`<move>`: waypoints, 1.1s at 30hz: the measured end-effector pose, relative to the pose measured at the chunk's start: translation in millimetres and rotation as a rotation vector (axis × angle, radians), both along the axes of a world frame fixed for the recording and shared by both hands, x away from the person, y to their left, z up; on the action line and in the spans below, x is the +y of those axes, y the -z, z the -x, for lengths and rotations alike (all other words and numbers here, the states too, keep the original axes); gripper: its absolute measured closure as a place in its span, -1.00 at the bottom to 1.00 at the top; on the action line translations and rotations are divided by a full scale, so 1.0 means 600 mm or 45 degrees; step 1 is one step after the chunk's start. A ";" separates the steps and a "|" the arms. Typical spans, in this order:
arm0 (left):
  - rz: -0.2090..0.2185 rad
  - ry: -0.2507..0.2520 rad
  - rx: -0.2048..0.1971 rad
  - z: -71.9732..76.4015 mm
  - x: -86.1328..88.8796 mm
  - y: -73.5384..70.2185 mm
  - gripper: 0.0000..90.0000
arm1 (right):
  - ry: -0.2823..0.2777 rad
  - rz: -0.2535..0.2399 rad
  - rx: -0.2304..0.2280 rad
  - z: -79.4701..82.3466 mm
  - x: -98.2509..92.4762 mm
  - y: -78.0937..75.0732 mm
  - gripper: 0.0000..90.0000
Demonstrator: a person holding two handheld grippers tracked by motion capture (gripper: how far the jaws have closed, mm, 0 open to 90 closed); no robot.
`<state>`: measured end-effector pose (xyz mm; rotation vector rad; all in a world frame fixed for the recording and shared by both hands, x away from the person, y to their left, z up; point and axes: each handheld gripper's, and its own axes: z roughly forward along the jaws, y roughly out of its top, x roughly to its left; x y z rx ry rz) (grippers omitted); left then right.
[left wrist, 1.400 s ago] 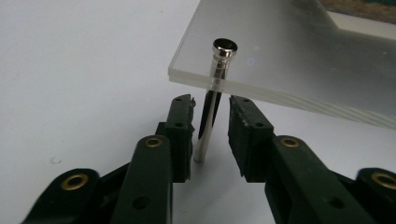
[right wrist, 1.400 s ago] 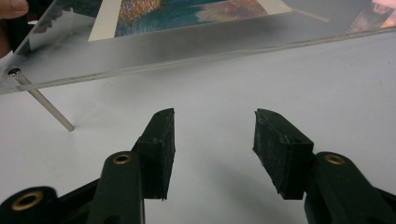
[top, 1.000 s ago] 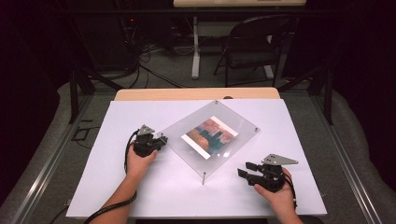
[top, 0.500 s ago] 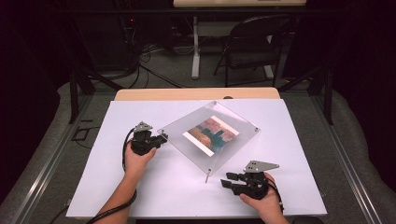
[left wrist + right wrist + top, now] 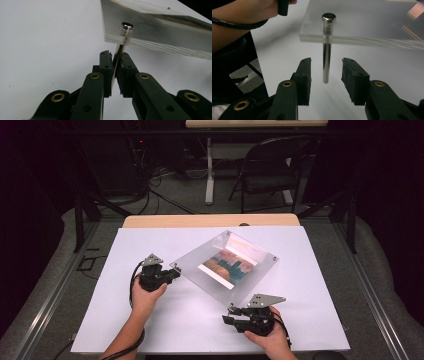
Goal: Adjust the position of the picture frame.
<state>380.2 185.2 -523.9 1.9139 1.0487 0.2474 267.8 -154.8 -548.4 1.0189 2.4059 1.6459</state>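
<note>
A clear acrylic picture frame [image 5: 227, 265] holding a colour print stands on thin metal posts on the white table. My left gripper [image 5: 172, 272] is at its left corner. In the left gripper view the gripper [image 5: 116, 56] is shut on the corner post [image 5: 118, 51], just under the acrylic plate [image 5: 155, 32] and the bolt head [image 5: 127, 25]. My right gripper [image 5: 230, 316] is at the frame's near corner. In the right gripper view it [image 5: 327, 62] is open, with the near post [image 5: 327, 57] between its jaws and untouched.
The white table top [image 5: 150, 320] ends close behind both hands at the front. A wooden edge [image 5: 210, 220] runs along the back. A chair [image 5: 272, 165] and cables lie beyond the table. The other hand [image 5: 249, 12] shows at the top left of the right gripper view.
My right gripper has moved left to the frame's near corner and now straddles its post. The frame has shifted slightly right. The left gripper keeps its hold.
</note>
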 end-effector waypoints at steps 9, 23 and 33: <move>0.001 0.001 0.012 0.004 0.000 0.003 0.84 | -0.022 0.004 -0.055 0.004 0.013 -0.006 0.58; 0.003 0.013 0.008 0.004 0.001 0.004 0.84 | 0.012 0.037 -0.058 0.010 0.000 0.001 0.86; 0.003 0.019 0.010 0.005 0.000 0.004 0.84 | 0.021 0.048 -0.047 0.012 -0.002 -0.001 0.89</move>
